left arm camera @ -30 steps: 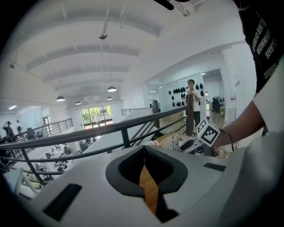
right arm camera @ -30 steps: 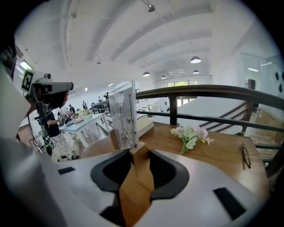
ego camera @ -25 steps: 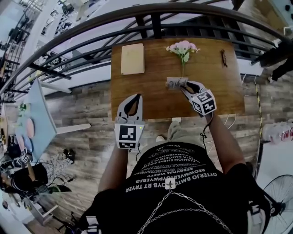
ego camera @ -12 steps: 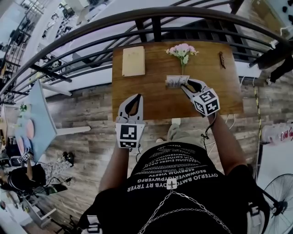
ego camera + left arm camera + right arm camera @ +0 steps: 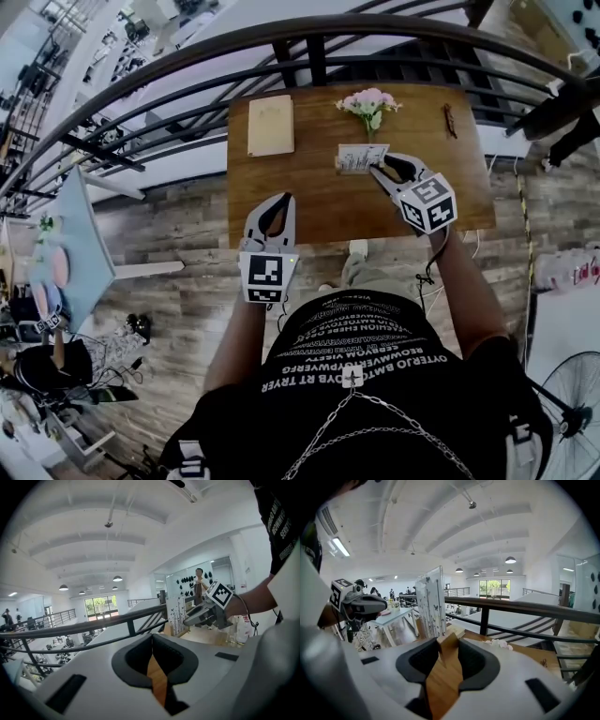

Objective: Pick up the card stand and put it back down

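Note:
The card stand (image 5: pixel 356 157) is a pale printed card upright in a small wooden base; it hangs a little above the wooden table (image 5: pixel 309 202), just in front of the flowers. My right gripper (image 5: pixel 375 170) is shut on it. In the right gripper view the wooden base (image 5: pixel 449 649) sits pinched between the jaws and the card (image 5: pixel 431 601) rises to the left of it. My left gripper (image 5: pixel 284 199) hovers at the table's front edge, shut with nothing in it. From the left gripper view the card stand (image 5: pixel 177 615) shows in the right gripper (image 5: pixel 194 618).
A tan notebook (image 5: pixel 271 125) lies at the table's far left. Pink flowers (image 5: pixel 370 101) stand at the far edge, a small dark object (image 5: pixel 451 120) at the far right. A dark railing (image 5: pixel 309 42) runs behind the table. A light blue table (image 5: pixel 80 244) stands left.
My right gripper has risen with the card stand in it, and the stand now sits farther up toward the flowers. The left gripper has stayed almost still.

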Demonstrator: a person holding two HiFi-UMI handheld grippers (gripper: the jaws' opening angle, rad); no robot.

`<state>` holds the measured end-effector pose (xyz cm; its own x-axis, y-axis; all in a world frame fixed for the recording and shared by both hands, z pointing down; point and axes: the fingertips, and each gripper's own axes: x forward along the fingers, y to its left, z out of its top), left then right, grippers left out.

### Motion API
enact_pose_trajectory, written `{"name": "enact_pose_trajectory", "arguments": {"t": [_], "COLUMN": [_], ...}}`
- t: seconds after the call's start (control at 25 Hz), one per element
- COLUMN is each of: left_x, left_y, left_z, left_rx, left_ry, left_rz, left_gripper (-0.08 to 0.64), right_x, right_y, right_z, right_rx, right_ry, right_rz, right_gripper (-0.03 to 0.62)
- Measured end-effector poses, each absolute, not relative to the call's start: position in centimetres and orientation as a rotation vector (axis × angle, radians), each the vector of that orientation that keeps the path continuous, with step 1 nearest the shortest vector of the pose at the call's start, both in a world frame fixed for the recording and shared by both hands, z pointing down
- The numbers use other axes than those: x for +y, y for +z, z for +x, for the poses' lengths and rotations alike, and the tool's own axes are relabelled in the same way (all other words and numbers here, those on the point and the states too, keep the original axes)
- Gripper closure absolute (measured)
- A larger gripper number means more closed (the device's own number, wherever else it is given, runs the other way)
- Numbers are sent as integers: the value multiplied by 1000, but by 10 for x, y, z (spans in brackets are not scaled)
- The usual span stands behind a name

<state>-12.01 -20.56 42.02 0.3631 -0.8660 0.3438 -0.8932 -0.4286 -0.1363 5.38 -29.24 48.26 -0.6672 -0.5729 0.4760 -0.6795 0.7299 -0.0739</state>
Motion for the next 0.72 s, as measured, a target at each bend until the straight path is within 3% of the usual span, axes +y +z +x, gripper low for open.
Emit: {"name": "enact_pose_trajectory", "arguments": {"t": [0.72], "left_x": [-195], "left_y": [417], "left_z": [-103], "left_rx": [-1598], "left_ry": [573], "left_rz": [2565], "left_gripper": [532], "right_x": [-288], "right_y": [439], "right_z": [66], "right_rx": [-2528], "right_ry": [340], "right_rz": [986], "right_gripper": [451]}}
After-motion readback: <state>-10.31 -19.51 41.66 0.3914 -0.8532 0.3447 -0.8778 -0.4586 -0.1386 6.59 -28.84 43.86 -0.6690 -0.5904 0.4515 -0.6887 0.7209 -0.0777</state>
